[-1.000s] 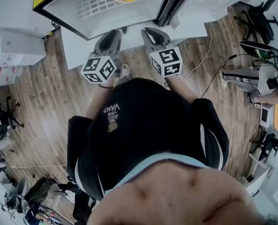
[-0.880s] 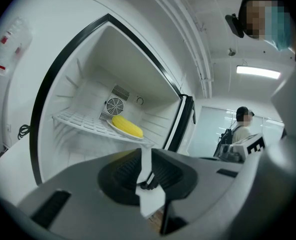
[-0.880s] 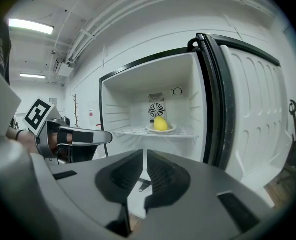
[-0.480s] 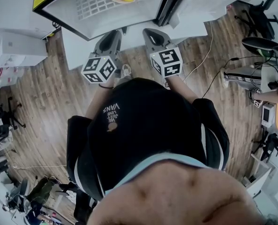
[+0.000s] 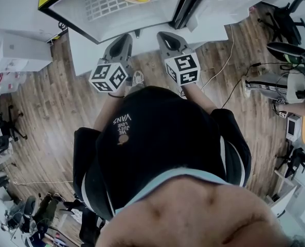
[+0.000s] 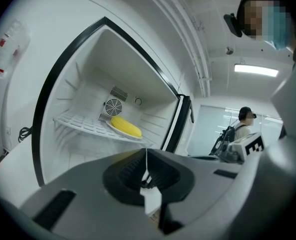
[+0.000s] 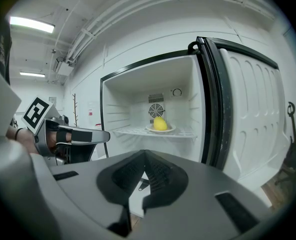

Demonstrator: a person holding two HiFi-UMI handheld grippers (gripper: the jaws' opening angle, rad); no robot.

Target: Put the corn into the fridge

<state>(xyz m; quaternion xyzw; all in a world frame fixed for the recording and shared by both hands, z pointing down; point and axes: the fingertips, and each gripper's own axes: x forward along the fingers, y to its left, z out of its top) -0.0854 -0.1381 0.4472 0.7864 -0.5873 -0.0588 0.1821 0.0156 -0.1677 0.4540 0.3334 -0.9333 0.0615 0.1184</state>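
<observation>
The person wears a black top (image 5: 157, 133) with small white lettering (image 5: 122, 122) printed on it; a pale blue band (image 5: 162, 181) edges it on the side farthest from the tongs. Black sleeves (image 5: 83, 158) flank it. The left tongs (image 5: 126, 36) and right tongs (image 5: 163, 34) are smooth grey shells tapering forward, lined with black ribbed pads (image 7: 161, 172). Behind each sits a white cube (image 5: 109, 76) bearing black square markers, and a dark wristband (image 5: 115, 94) shows just behind the left cube
</observation>
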